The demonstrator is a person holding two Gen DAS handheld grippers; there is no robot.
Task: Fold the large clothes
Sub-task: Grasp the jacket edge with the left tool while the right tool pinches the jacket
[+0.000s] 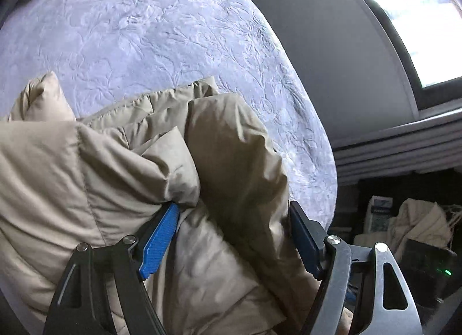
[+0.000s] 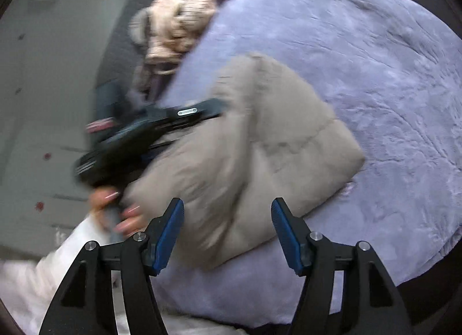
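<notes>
bed surface: a lavender bedspread (image 1: 150, 46) with embossed pattern covers most of both views. task item: a beige puffer jacket (image 2: 260, 144), bunched and partly folded, lies on the bedspread; in the right wrist view it sits centre, running from 12 o'clock of the fingers down toward 10 o'clock. a heap of other clothes (image 2: 179, 22) rests at 11 o'clock on the bed's far edge, well apart from the jacket. left gripper (image 1: 234, 216): fingers spread and released, jacket padding bulging up between them and touching the 9 o'clock pad, no clamp seen. right gripper (image 2: 228, 207): fingers released, hovering above the jacket's near edge, nothing gripped. a hand (image 2: 115, 207) holds the left tool at 9 o'clock; view blurred.
</notes>
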